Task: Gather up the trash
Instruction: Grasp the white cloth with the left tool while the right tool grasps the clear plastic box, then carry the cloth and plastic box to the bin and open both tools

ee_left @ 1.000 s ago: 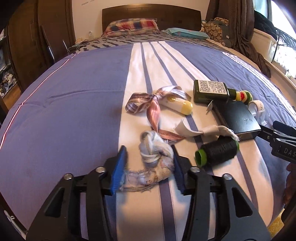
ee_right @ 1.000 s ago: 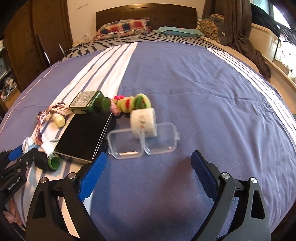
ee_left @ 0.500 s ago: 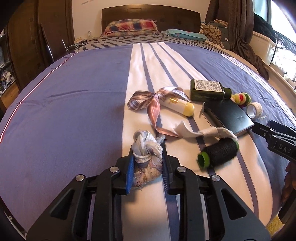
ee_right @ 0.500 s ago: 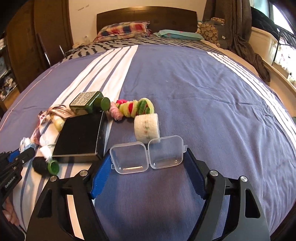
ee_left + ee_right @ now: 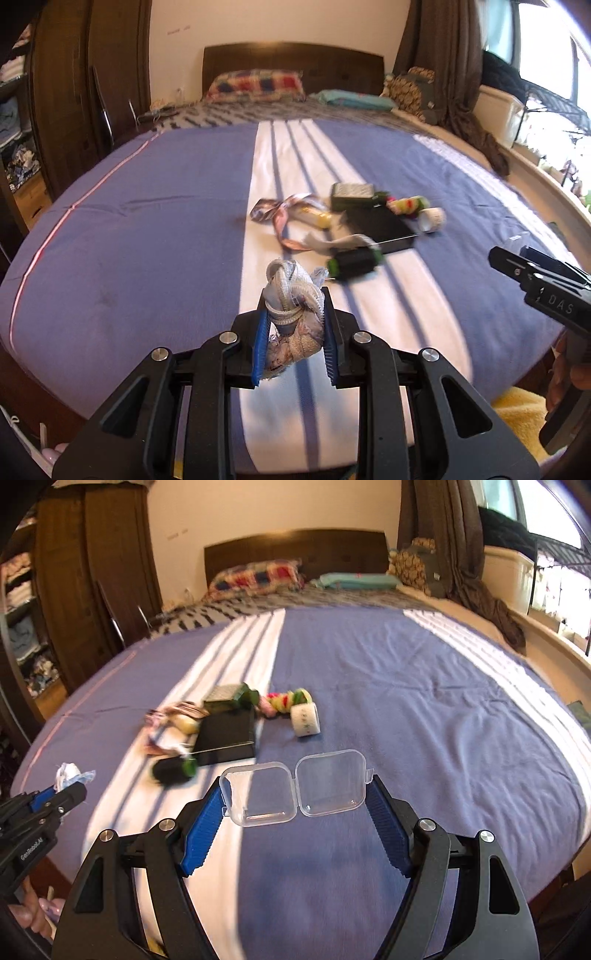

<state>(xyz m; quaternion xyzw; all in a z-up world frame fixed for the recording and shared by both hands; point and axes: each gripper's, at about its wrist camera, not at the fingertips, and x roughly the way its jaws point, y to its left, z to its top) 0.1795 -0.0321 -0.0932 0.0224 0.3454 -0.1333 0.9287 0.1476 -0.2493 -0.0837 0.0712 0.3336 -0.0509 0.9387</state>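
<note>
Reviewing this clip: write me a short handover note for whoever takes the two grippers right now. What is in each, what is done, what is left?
Left gripper: shut on the knotted cloth scrap, lifted clear of the bed.
Right gripper: shut on the open clear plastic case, gripped by its two ends, also off the bed.
Done: both pieces picked up. No bin is in view.
Left on the bed: black spool, ribbon, yellow tube, green bottle, black box, hair ties, tape roll. Which count as trash is your call.
</note>
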